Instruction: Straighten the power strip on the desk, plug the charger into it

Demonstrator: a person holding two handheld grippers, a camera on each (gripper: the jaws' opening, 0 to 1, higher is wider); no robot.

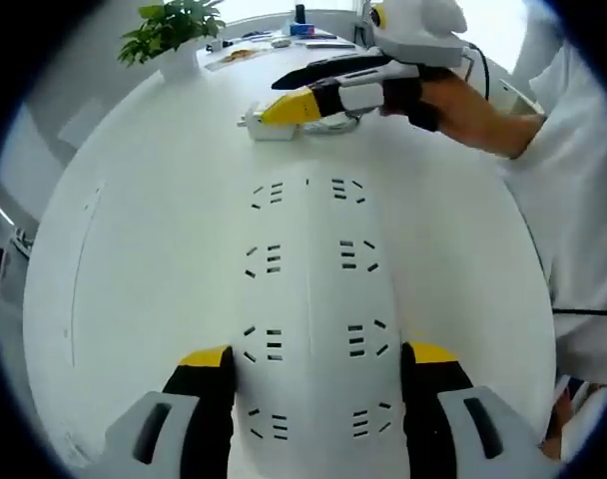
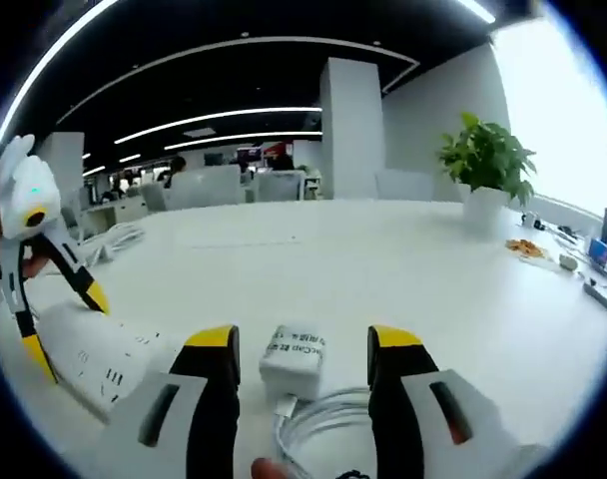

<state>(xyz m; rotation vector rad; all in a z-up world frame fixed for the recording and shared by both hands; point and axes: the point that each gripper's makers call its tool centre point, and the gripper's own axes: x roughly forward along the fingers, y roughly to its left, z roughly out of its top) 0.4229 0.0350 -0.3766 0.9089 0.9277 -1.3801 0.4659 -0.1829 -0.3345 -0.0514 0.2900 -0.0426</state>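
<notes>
A long white power strip (image 1: 308, 289) lies flat on the white desk (image 1: 144, 230), running straight away between the yellow-tipped jaws of my left gripper (image 1: 315, 361). The jaws press against both its long sides. Further off, a white charger (image 1: 267, 124) rests on the desk with its coiled white cable (image 1: 341, 124). My right gripper (image 1: 282, 97) hovers over it, held by a hand. In the right gripper view the charger (image 2: 295, 360) sits between the jaws of my right gripper (image 2: 303, 351) with gaps on both sides, the cable (image 2: 323, 421) just behind it. The left gripper (image 2: 72, 334) straddles the strip (image 2: 99, 361) there.
A potted plant (image 1: 174, 30) (image 2: 488, 160) stands at the desk's far edge. Small items (image 1: 294, 35) (image 2: 578, 261) lie near the window side. A person's white sleeve (image 1: 573, 210) is at the right. More desks with monitors (image 2: 209, 185) stand behind.
</notes>
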